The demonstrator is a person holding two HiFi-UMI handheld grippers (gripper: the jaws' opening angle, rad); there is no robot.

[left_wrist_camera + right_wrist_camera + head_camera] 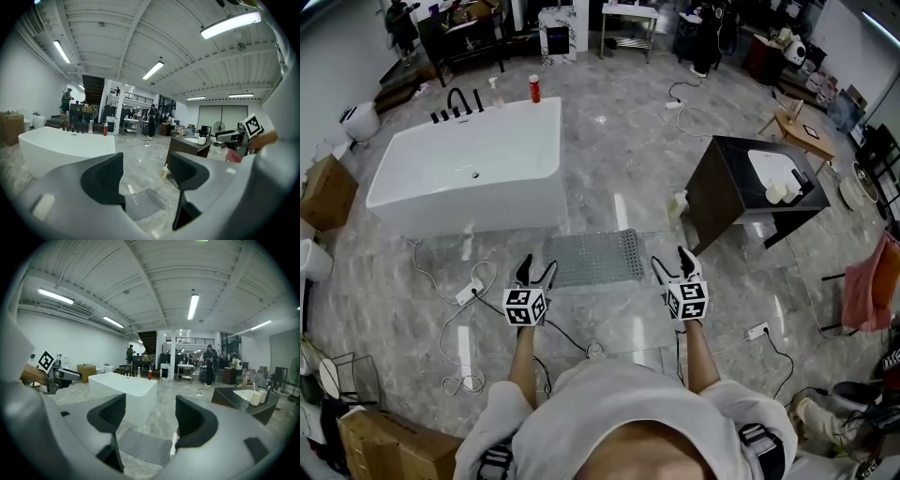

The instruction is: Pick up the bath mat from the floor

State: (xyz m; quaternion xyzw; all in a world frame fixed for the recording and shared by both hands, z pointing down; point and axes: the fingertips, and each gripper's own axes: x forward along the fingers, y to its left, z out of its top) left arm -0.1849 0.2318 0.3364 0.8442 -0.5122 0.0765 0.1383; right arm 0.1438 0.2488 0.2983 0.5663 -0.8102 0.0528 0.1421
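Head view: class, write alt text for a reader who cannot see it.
A grey bath mat lies flat on the marble floor by a white bathtub, a dark vanity to its right. Seen from above, a person holds the left gripper and right gripper out toward it, both open and empty.

Mat (595,258) was grey and rectangular, its top covered in a regular grid of small dots or holes; which of the two could not be told. It lay flat on the glossy grey marble floor (623,159), fully spread out, edges straight, no folds or curled corners visible. In the head view its long side ran left to right, roughly parallel to the front wall of the white tub (469,173). It sat just in front of the tub's right corner, between the tub and the dark cabinet (727,202), nearer the tub, touching neither.
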